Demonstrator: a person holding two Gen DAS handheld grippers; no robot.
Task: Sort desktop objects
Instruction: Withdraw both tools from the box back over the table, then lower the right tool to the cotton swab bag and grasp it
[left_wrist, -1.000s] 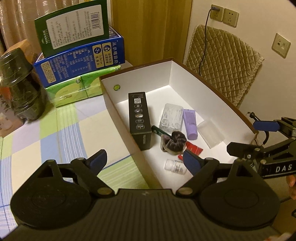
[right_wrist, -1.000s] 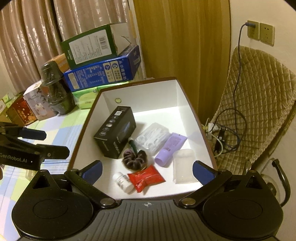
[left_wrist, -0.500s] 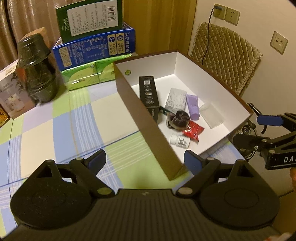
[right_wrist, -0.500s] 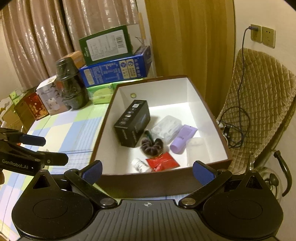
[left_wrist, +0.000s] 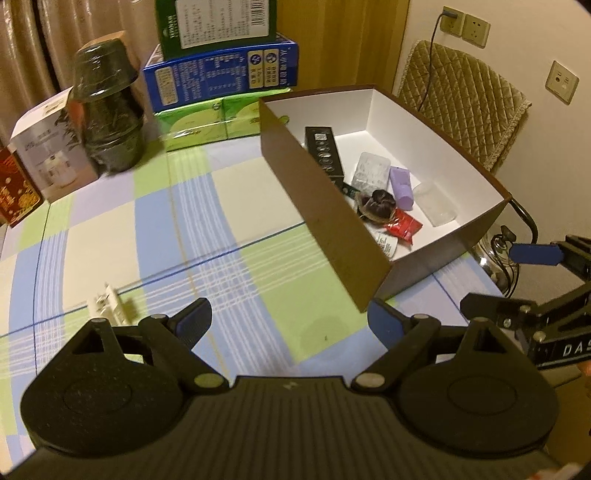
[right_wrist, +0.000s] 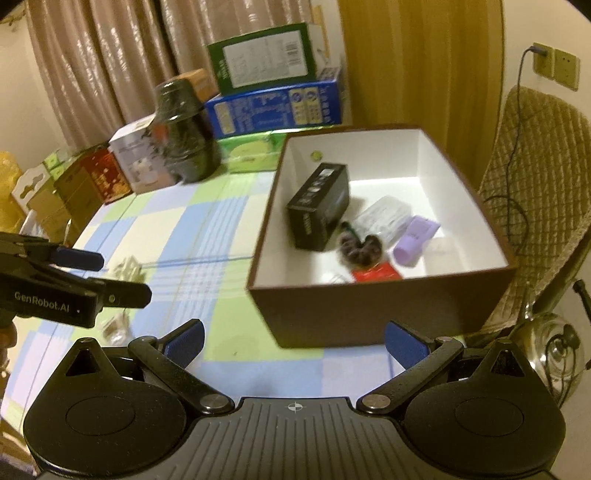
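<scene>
A brown box with a white inside stands on the checked tablecloth. In it lie a black carton, a clear blister pack, a purple tube, a dark scrunchie, a red packet and a small white bottle. A small white object lies on the cloth to the left. My left gripper hangs open over the cloth, short of the box. My right gripper is open too, before the box's near wall. Neither holds anything.
Stacked blue and green cartons and a dark wrapped jar line the table's back, with a white box and a red one at the left. A quilted chair and cables stand off the table's right edge.
Both grippers have drawn back from over the box toward the near side of the table. More tablecloth and the small white object have come into view. Both stayed open.
</scene>
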